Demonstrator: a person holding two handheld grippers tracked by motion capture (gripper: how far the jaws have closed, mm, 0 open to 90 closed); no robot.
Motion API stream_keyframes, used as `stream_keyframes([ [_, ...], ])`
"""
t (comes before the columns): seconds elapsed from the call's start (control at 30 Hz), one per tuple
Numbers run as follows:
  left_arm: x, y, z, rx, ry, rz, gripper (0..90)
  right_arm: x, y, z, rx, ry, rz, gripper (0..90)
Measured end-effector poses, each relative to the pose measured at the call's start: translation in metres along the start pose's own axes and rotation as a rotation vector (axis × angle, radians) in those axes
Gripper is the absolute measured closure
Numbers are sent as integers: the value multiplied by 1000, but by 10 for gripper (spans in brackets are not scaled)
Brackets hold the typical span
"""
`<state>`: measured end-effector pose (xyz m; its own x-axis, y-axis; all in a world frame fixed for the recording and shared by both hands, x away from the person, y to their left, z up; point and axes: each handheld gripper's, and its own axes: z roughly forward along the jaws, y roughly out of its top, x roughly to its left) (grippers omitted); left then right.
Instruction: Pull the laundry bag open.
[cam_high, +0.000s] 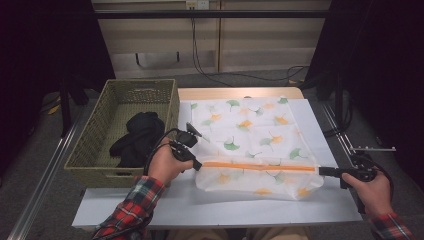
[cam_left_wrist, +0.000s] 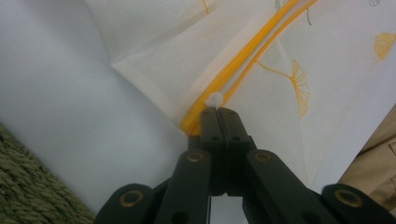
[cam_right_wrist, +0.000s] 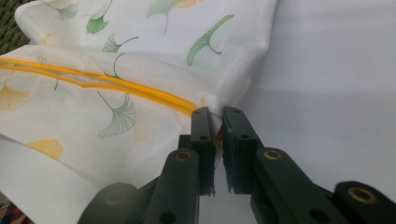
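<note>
Black jaws of the left claw (cam_left_wrist: 218, 114) stand closed on the white zipper pull (cam_left_wrist: 215, 99) at the mesh bag's (cam_high: 250, 131) left end. From it the orange zipper (cam_high: 257, 166) runs toward three o'clock, where the right claw (cam_right_wrist: 215, 126) pinches the bag's right corner, jaws slightly apart.

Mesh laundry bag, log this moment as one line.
left gripper shut on zipper pull | right gripper pinching mesh laundry bag end | black garment in wicker basket
</note>
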<state>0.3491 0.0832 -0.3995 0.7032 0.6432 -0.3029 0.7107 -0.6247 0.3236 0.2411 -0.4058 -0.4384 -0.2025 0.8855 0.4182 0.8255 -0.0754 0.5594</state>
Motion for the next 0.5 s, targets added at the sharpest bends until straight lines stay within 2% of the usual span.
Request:
stream_keyframes([
  [0.07, -2, 1, 0, -5, -5, -5, 900, 1, 0, 0, 3, -2, -2, 816],
  [0.23, -1, 2, 0, 5, -9, 16, 899, 0, 0, 0, -26, -15, -9, 761],
  [0.5, -2, 3, -1, -38, -19, 12, 879, 5, 2, 0, -48, -22, -30, 656],
])
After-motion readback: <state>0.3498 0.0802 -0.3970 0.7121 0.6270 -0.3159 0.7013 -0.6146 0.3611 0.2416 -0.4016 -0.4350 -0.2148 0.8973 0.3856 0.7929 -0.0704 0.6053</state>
